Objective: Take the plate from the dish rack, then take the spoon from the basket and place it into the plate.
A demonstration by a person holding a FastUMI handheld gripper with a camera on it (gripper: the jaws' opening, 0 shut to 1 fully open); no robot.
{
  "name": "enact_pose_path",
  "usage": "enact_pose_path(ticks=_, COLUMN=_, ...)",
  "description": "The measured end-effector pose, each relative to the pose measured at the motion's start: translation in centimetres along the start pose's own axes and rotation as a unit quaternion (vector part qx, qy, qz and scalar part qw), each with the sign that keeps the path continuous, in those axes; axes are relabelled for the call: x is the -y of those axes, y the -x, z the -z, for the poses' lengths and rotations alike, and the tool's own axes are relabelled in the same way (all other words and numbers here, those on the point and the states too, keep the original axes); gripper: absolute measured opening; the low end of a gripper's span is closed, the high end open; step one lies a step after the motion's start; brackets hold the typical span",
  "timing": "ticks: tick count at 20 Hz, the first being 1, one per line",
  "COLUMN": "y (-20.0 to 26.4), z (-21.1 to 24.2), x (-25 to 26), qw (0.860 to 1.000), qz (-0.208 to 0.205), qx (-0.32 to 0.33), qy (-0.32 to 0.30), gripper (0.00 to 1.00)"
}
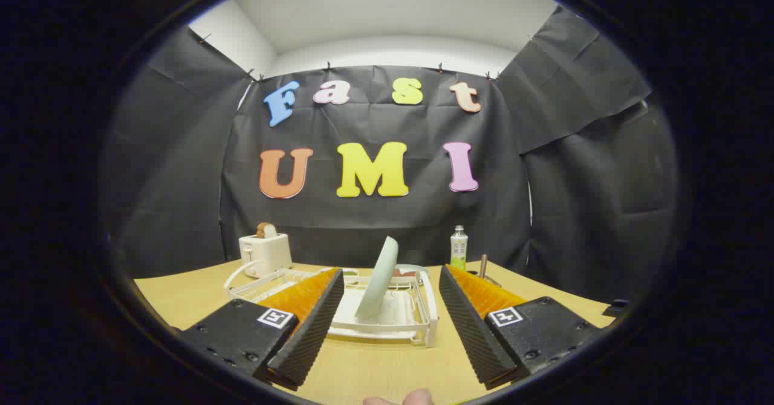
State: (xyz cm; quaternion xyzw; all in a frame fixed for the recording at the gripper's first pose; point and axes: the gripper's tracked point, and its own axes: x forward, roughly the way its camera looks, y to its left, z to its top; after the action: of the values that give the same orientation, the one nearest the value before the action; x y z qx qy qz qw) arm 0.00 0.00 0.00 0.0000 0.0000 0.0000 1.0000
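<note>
A pale green plate (379, 279) stands on edge in the white dish rack (425, 320), leaning a little to the right. It sits just ahead of my gripper (392, 275), in line with the gap between the fingers. My fingers are spread wide and open, with nothing between them. Beyond the right finger a brown handle (482, 265) sticks up, likely the spoon in its basket; the basket itself is mostly hidden behind the finger.
A white toaster (265, 253) with a slice of bread stands at the back left of the wooden table (375, 369). A small bottle (459, 247) with a green label stands at the back right. A fingertip (404, 398) shows at the near table edge.
</note>
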Motion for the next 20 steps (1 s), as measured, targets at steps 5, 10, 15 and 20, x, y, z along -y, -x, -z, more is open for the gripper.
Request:
enact_pose_path(ticks=5, y=0.0, z=-0.2, x=-0.6, qw=1.0, qz=-0.012, qx=0.006, qy=0.001, gripper=1.0)
enact_pose_path(ticks=10, y=0.1, z=-0.2, x=-1.3, qw=0.999, qz=-0.035, qx=0.012, qy=0.001, gripper=1.0)
enact_pose_path(ticks=15, y=-0.2, z=0.1, x=-1.1, qw=0.999, qz=-0.038, qx=0.005, qy=-0.002, gripper=1.0)
enact_pose_path(ticks=20, y=-0.5, z=0.4, x=-0.9, qw=0.999, qz=-0.035, qx=0.003, qy=-0.001, gripper=1.0)
